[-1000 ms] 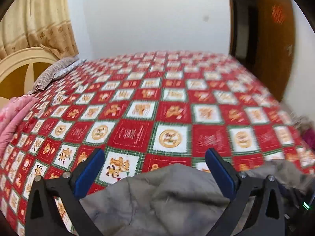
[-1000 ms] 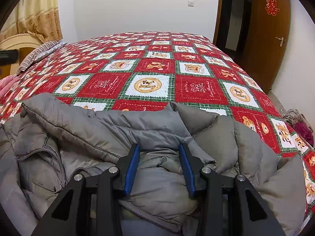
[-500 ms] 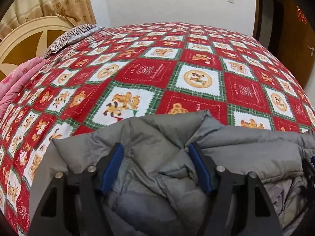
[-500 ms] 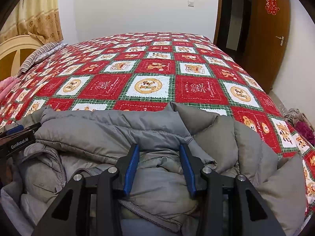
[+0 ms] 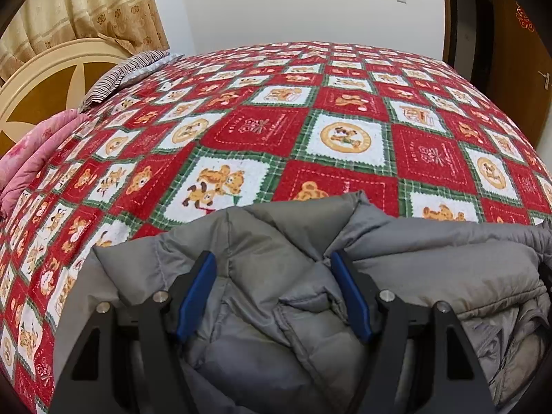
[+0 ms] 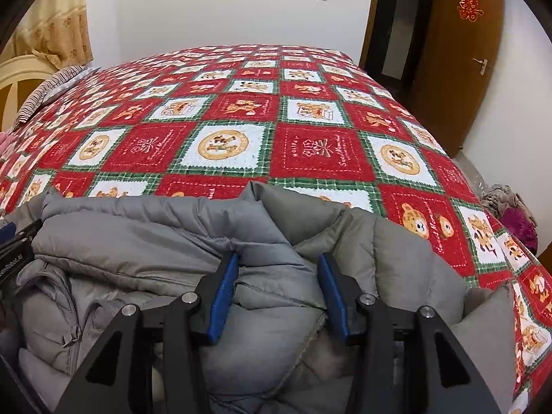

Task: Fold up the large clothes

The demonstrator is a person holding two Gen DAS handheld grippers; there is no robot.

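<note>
Left wrist: left tongs [image 5: 274,288] narrowed further on gray jacket [image 5: 431,258] — right unchanged.

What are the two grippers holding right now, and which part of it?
Both hold the grey puffer jacket. The left gripper and right gripper each pinch a bunched fold near its far edge; which part exactly cannot be told.

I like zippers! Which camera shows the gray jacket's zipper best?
The right wrist view: the zipper of the gray jacket runs down its lower left, pull showing. The left wrist view shows only puffy jacket fabric, with no zipper that I can make out.
</note>
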